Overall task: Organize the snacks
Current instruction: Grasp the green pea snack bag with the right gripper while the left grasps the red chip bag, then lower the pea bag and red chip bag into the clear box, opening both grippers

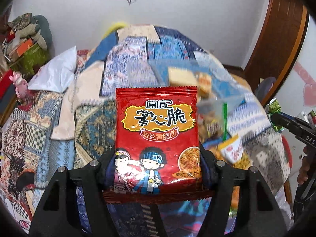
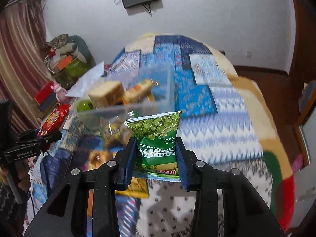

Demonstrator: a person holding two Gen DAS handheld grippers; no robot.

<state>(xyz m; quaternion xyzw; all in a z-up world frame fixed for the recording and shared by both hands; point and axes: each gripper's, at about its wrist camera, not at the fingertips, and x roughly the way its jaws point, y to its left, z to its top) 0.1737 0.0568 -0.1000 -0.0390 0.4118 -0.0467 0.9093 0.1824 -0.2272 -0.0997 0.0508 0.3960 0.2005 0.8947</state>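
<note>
Your left gripper [image 1: 157,169] clamps the red noodle packet [image 1: 157,136]; your right gripper [image 2: 156,156] pinches the green pea packet [image 2: 158,136]. Squeezing harder may crush the contents.

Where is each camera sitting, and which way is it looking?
Left wrist: sits on the left gripper, looks along its fingers at the red noodle packet it grips, over the bed.
Right wrist: sits on the right gripper, looks at the green pea packet it grips; the clear box lies beyond.
Both share the patterned blanket, and each glimpses the other gripper.
</note>
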